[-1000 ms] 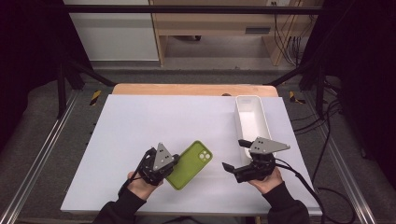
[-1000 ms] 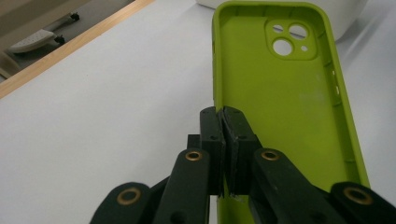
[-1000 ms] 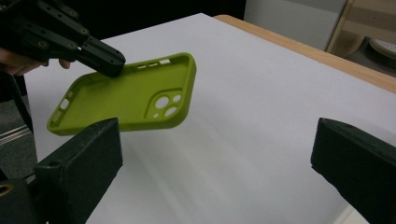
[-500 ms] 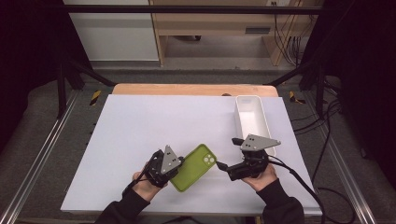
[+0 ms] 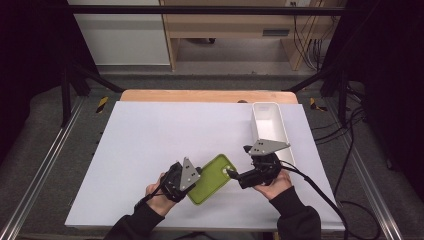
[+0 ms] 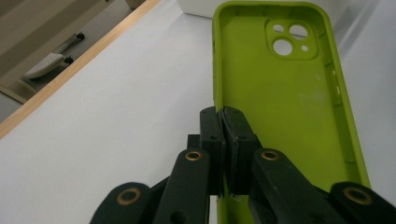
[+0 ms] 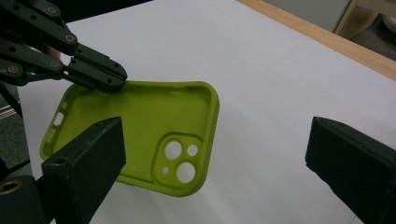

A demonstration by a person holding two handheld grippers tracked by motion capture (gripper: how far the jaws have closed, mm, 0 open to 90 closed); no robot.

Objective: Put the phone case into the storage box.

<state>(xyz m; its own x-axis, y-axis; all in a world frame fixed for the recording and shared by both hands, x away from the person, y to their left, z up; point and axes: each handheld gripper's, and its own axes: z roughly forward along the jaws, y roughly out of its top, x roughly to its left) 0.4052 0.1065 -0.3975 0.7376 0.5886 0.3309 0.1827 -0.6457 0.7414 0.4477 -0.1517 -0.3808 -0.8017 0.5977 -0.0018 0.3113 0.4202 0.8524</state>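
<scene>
Left gripper (image 6: 223, 140) pinches the case (image 5: 212, 178) wall; right gripper (image 7: 215, 154) spread beside it; tray (image 5: 272, 131) stands near, nothing between.

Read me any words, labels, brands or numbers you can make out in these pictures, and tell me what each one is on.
There is no readable text.
The green phone case, shown from its inside, carries no print or logo.
The white bin has no label or marking.
The left gripper and right gripper bear no lettering on their black jaws.
</scene>
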